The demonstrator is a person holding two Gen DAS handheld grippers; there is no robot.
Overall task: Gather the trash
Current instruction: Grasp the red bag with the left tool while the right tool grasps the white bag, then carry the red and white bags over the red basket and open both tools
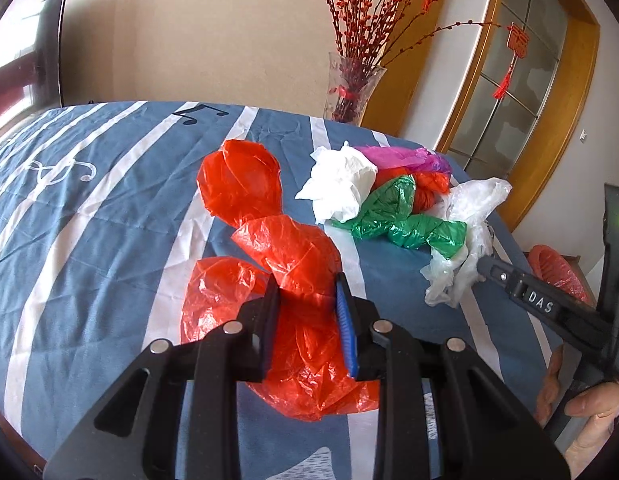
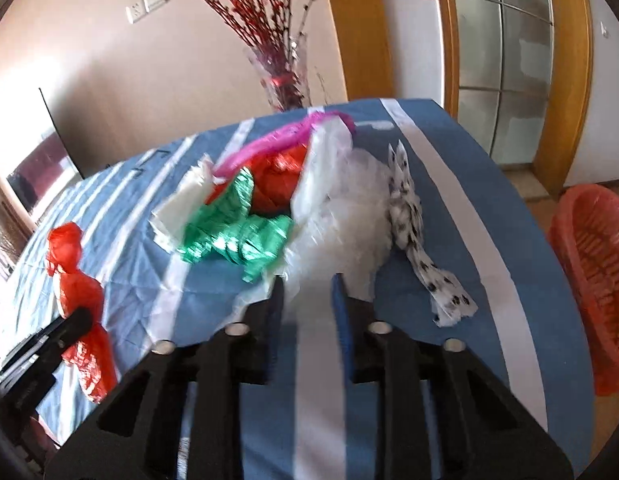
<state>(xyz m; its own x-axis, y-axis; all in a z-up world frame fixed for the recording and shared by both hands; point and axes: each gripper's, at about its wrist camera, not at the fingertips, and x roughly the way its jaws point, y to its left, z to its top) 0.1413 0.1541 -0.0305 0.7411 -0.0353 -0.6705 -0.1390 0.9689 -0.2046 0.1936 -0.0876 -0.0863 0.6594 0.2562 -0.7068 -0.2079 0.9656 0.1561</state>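
Right tongs (image 1: 479,266) carry white "DAS" lettering and are clamped on the clear plastic bag (image 1: 465,236) at the near edge of the trash pile, on the blue striped tabletop (image 1: 89,220). Left tongs (image 1: 307,292) grip the red plastic bag (image 1: 285,280), just left of that pile. A red-lined basket (image 2: 593,264) sits off right of the right tongs; contents unclear.

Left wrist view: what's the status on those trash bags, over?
Left tool clamped on red bag. Right tool pinching clear bag at pile's edge. Green bag lies against it, may drag along.
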